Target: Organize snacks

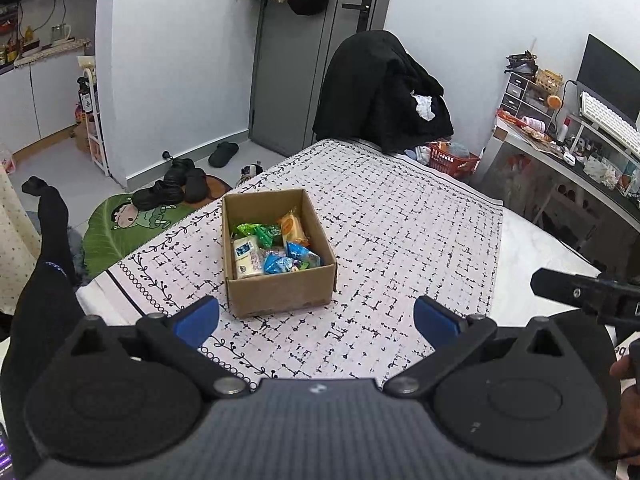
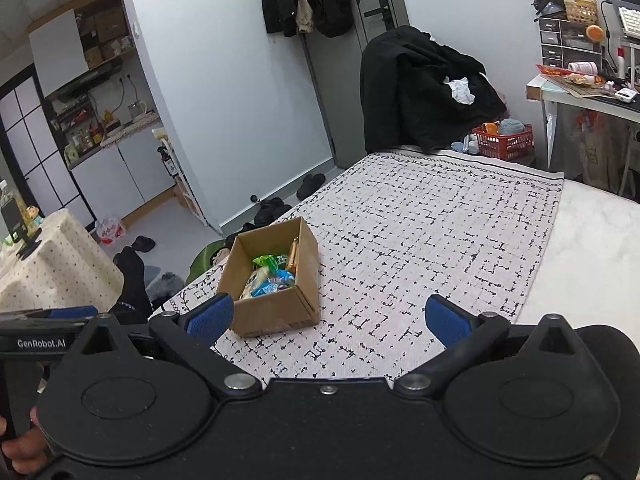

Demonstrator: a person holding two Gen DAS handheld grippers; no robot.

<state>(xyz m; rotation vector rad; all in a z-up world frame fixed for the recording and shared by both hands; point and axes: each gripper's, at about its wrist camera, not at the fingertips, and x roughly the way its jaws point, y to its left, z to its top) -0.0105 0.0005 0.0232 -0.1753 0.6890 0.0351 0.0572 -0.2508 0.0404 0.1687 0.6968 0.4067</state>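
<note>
Two claws, both spread wide and holding nothing, hover above a surface draped in a white cloth (image 1: 400, 220) with a black broken-grid print. Left claw (image 1: 316, 322): blue fingertips (image 1: 198, 320) on either side of the near wall of an open cardboard box (image 1: 280, 296), above it and not touching. Right claw (image 2: 330, 320): its left fingertip (image 2: 210, 320) overlaps the box's (image 2: 276, 312) near-left corner in that view. The box stands upright near the cloth's left edge. Inside lie the snacks (image 1: 276, 250): green, blue and orange wrappers and a white packet, loosely heaped below the rim. Beyond the surface, a chair draped with black clothing (image 1: 380, 92) and a red basket (image 1: 454, 162) on the floor.
</note>
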